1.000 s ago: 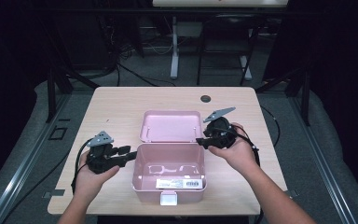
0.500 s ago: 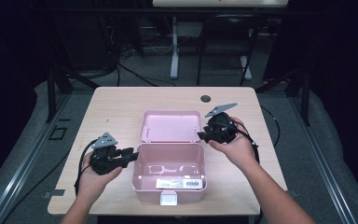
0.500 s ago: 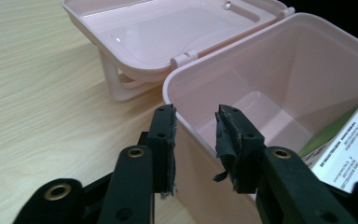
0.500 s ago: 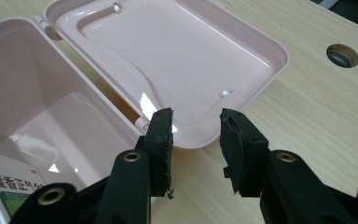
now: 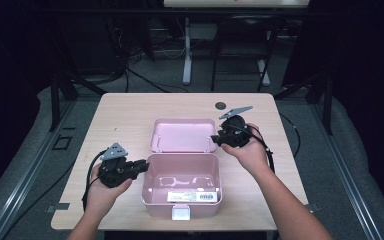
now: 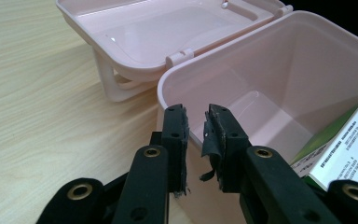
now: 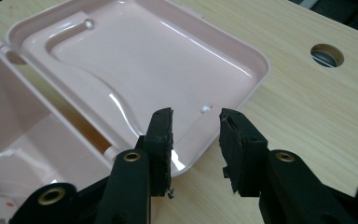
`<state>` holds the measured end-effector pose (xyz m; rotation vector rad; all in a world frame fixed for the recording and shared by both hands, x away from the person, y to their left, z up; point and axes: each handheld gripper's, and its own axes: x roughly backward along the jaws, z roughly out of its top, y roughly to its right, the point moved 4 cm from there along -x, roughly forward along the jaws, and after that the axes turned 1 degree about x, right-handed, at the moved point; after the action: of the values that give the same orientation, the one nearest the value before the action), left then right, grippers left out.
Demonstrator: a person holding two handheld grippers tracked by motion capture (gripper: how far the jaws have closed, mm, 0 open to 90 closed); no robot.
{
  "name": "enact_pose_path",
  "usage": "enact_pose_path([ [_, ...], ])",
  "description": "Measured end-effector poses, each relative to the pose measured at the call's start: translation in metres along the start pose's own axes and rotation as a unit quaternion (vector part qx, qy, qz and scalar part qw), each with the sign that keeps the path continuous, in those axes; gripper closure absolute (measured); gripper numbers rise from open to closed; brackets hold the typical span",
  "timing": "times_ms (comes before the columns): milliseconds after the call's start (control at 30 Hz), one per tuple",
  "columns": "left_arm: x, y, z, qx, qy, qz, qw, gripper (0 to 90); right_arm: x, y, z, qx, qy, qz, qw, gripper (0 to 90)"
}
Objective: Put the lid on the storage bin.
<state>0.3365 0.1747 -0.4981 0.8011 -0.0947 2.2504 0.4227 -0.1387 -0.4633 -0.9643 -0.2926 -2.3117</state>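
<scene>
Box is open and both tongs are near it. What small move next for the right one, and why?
Probably ease the right tongs forward and shut them on the lid edge. Their jaws stand open, straddling its corner, while the left tongs sit at the box wall, ready to steady it.

High view looks forward and down over the whole table (image 5: 130, 107); both gripper views sit close, sharing the pink box (image 5: 182, 187) (image 6: 270, 84) (image 7: 23, 140) and its open lid (image 5: 182, 135) (image 6: 168, 32) (image 7: 158, 60).

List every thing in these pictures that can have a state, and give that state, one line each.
Pink box: open, upright on the table.
Lid: swung fully back, lying flat behind the box.
Labelled carton: inside the box.
Left tool: open, at the box's rim.
Right tool: open, over the lid's edge.
</scene>
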Motion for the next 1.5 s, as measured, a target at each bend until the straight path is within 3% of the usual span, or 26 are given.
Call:
enact_pose_path([
  [100,0.0,0.0,0.0,-0.002,0.0,-0.001,1.0,77.5,-0.004,0.004,0.001,-0.025,0.006,-0.008,0.9996,63.6],
  [567,0.0,0.0,-0.001,-0.004,0.005,-0.003,1.0,77.2,-0.032,0.028,0.005,-0.08,0.008,-0.041,0.996,62.9],
  [900,0.0,-0.001,-0.002,-0.001,0.006,-0.007,1.0,76.9,-0.043,0.029,0.007,-0.086,0.007,-0.049,0.995,65.3],
  [1233,0.0,-0.001,-0.002,-0.001,0.007,-0.006,1.0,76.9,-0.057,0.041,0.007,-0.115,-0.003,-0.06,0.9915,68.2],
  [1500,0.0,-0.001,-0.002,-0.002,0.007,-0.003,1.0,76.9,-0.068,0.036,0.008,-0.119,-0.012,-0.067,0.9906,71.6],
])
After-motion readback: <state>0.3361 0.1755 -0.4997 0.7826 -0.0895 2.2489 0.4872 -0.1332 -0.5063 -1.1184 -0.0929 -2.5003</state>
